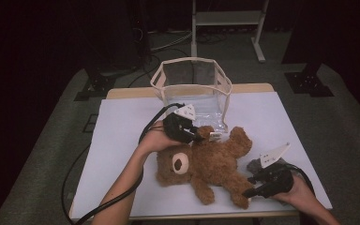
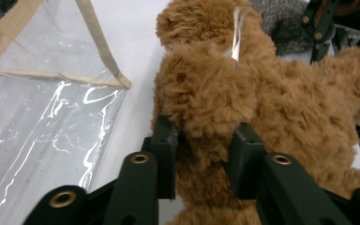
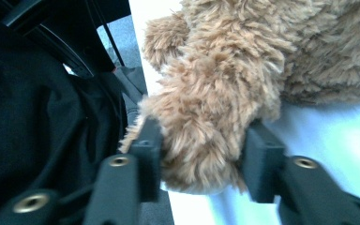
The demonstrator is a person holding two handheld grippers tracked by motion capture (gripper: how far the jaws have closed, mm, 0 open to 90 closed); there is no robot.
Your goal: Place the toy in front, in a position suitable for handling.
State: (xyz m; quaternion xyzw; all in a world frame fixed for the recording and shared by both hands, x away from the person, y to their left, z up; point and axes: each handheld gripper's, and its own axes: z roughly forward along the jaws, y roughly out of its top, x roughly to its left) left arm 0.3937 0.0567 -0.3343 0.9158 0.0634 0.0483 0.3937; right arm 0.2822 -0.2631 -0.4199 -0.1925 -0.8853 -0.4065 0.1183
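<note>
A brown teddy bear (image 1: pixel 206 164) lies on its back on the white table (image 1: pixel 122 136), head toward the left. My left gripper (image 1: pixel 200 137) is shut on the bear's upper paw; in the left gripper view the fur (image 2: pixel 272 108) bulges between the jaws of that gripper (image 2: pixel 206 140). At the table's front right, my right gripper (image 1: pixel 248 191) is shut on the bear's foot; in the right gripper view that foot (image 3: pixel 215 103) is pinched in the same gripper (image 3: pixel 201 145). A clear plastic bag (image 1: pixel 194 86) with beige trim stands open just behind the bear.
A small grey fabric item (image 1: pixel 253 165) lies beside the bear's leg near my right hand. The clear bag's wall (image 2: pixel 51 122) is close to the left jaw. A metal stand (image 1: pixel 225 18) stands on the floor beyond the table. The table's front edge (image 1: pixel 183 213) is close to the bear's feet.
</note>
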